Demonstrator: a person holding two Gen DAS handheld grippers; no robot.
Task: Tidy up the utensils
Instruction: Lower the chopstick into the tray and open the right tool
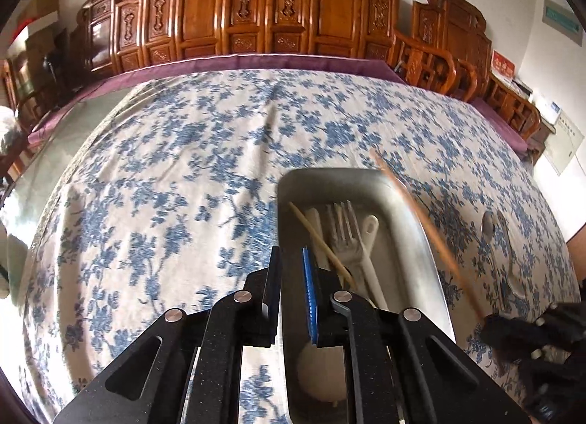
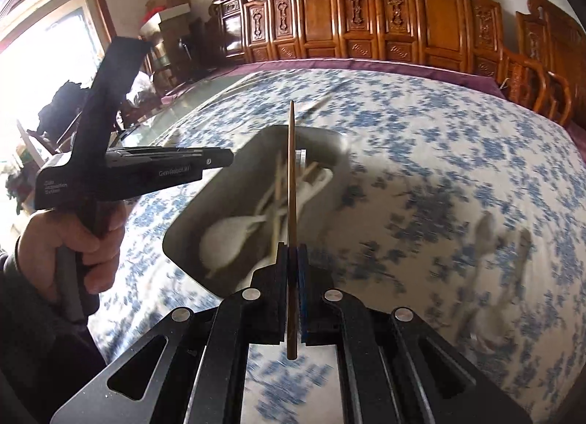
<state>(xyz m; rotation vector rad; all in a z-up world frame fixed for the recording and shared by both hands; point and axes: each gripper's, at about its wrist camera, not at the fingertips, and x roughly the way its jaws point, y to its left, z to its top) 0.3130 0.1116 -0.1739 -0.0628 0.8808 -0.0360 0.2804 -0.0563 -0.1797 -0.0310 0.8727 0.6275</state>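
Observation:
A metal tray (image 1: 410,211) (image 2: 256,152) sits on the blue floral cloth and holds a fork (image 1: 346,229), a white spoon (image 2: 227,237), a white utensil (image 1: 370,240) and a pale chopstick (image 1: 318,240). My left gripper (image 1: 293,266) straddles the tray's left wall, its jaws a little apart around the rim. My right gripper (image 2: 292,259) is shut on a brown chopstick (image 2: 292,174) that points over the tray. That chopstick (image 1: 421,218) and the right gripper (image 1: 512,332) show blurred in the left wrist view. The left gripper (image 2: 219,160) shows at the tray's far side.
Two metal spoons (image 1: 498,240) lie on the cloth right of the tray; they also show blurred in the right wrist view (image 2: 487,233). Carved wooden chairs (image 1: 256,17) line the far table edge. A glass tabletop (image 2: 175,112) lies bare at the left.

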